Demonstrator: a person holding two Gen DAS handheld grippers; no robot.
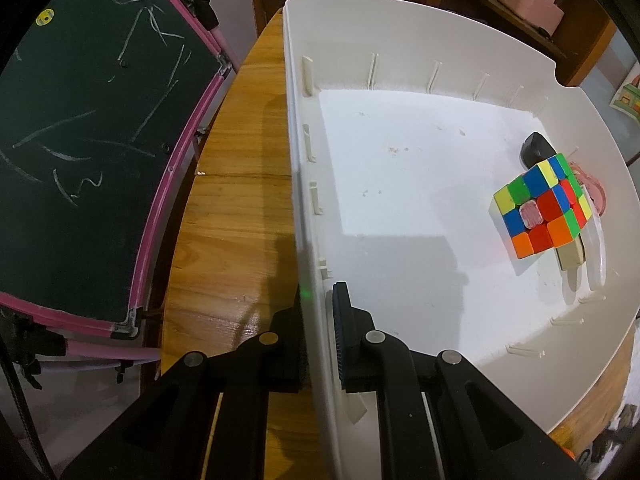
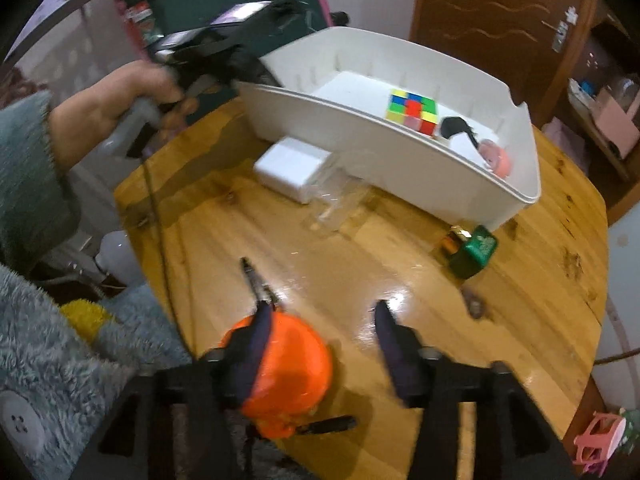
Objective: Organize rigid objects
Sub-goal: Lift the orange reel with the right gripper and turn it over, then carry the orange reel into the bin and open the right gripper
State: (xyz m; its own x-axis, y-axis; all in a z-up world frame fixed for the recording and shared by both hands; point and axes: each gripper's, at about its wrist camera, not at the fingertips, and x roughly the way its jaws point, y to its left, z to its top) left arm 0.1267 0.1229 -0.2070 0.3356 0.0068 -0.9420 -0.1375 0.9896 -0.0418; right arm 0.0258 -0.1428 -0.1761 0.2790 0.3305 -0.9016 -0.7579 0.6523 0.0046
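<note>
Gripping: the left gripper (image 1: 316, 320) is clamped on the near left wall of the white bin (image 1: 304, 208), one finger outside the wall and one inside, jaws almost together.
Left hand: in the right wrist view a hand (image 2: 120, 100) with a fuzzy grey sleeve (image 2: 28, 148) holds that gripper at the bin's far left corner.
Right gripper: the right gripper (image 2: 320, 320) hangs over the wooden table (image 2: 520, 300) with its jaws partly apart and nothing pressed between the pads (bare tabletop shows in the gap).
Orange thing: an orange round object (image 2: 296, 368) lies on the table under and just beside the right gripper's left finger; whether the finger touches it I cannot tell, as the picture is blurred there.
Pliers-like tool: a slim dark metal tip (image 2: 256, 280) sticks out beyond the orange object, toward the bin.
Bin: it sits on the far side of the table, tilted in the view, mostly bare white floor.
Cube: a multicoloured puzzle cube (image 1: 540, 212) rests inside the bin near its right wall.
Beside the cube: a black object (image 1: 534, 148) just beyond it, a pink round piece (image 1: 592, 188) against the wall, and a pale flat stick-like piece (image 1: 572, 256) partly under the cube.
On the table, outside the bin: a white box (image 2: 292, 172) touching the bin's near wall, a clear plastic piece (image 2: 336, 200) just right of the box, and a green box (image 2: 474, 252) near the bin's right corner.
Background: a chalkboard (image 1: 88, 140) with a pink frame stands left of the table.
</note>
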